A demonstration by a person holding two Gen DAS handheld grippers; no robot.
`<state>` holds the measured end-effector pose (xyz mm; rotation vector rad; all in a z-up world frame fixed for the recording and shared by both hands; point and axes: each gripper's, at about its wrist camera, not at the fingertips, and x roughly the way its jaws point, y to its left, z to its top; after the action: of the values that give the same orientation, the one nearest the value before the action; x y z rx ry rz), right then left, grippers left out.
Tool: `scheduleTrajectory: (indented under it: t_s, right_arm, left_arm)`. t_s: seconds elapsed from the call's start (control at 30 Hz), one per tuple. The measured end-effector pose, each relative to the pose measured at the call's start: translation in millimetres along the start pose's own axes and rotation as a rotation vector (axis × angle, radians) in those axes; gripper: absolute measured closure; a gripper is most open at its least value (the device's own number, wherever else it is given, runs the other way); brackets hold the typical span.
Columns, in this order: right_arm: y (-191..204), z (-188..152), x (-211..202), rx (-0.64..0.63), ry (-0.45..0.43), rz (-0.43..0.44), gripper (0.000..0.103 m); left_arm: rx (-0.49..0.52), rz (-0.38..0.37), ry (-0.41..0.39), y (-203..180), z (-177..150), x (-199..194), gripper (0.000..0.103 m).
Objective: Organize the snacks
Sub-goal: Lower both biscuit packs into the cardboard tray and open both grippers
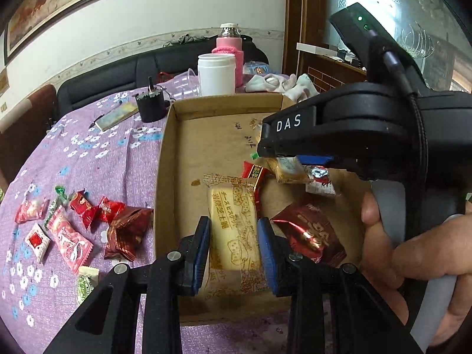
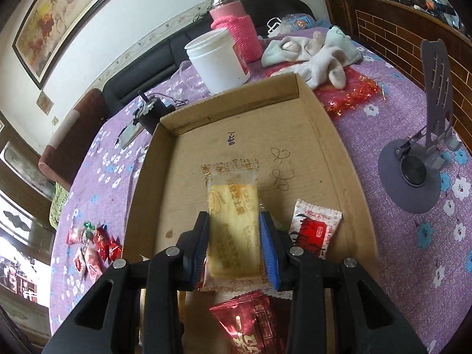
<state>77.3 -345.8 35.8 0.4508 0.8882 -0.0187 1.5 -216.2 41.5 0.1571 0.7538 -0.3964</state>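
Item 1, left gripper (image 1: 234, 253): my blue pads (image 1: 202, 253) press both long sides of a yellow biscuit pack (image 1: 233, 227), clamped across its width so the flat wrapper cannot swing; I hold it low over the near edge of the box (image 1: 165, 159).

Item 2, right gripper (image 2: 234, 250): fingers closed on a second biscuit pack (image 2: 233, 230), same crosswise hold, over the box's middle floor near the near edge.

Item 3, in the box already: a dark red pack (image 1: 309, 236) at the near right, a white-and-red sachet (image 2: 314, 227) toward the right wall. I judge the near half serves as the drop zone.

Item 4, loose candies (image 1: 73, 224): on the cloth beside the box's left wall, not yet sorted.

Item 5, white jar (image 1: 216, 73): beyond the box's far edge, untouched.
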Motion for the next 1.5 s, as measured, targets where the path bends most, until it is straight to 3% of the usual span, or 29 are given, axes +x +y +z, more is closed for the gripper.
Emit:
scheduleTrajectory:
  t_s: [1.5]
  right_arm:
    - [15, -6, 4, -0.063, 0.003, -0.02, 0.069]
  left_arm:
    - [0.012, 0.046, -0.016, 4, -8, 0, 0.069]
